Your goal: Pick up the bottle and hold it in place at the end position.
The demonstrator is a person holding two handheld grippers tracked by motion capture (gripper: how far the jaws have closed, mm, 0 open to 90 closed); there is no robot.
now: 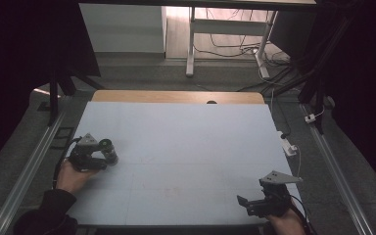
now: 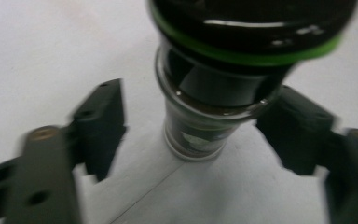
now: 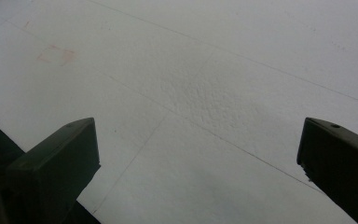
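Item 1. Small clear glass bottle with dark contents and a black cap ringed in green (image 2: 214, 93). It stands upright on the white foam-board table top (image 1: 186, 147), toward the board's left edge as the high view shows it, where it appears as a small dark cylinder (image 1: 108, 149).

Item 2. Left gripper (image 1: 98, 155), black, two-jawed, with a grey three-cornered plate on top, held in the person's left hand (image 1: 71, 177). Its jaws flank the bottle, one on each side. In the left gripper view, the left pad (image 2: 100, 126) stands clearly off the glass, with bare board between; the right pad (image 2: 296, 133) sits just beside the bottle's shoulder, and blur prevents telling whether it touches. Not yet a grip on both sides.

Item 3. Right gripper (image 1: 247, 203), same make, held in the person's right hand (image 1: 286, 223). It lies well apart from the bottle, near the board's near right corner. Its jaws stand wide, nothing between them but bare board.

Status, as judged: the approach to the bottle looks complete, the jaws being placed around it. Remaining: closing fully onto the glass below the cap, then lifting or moving it. The bottle rests on the board, not raised.
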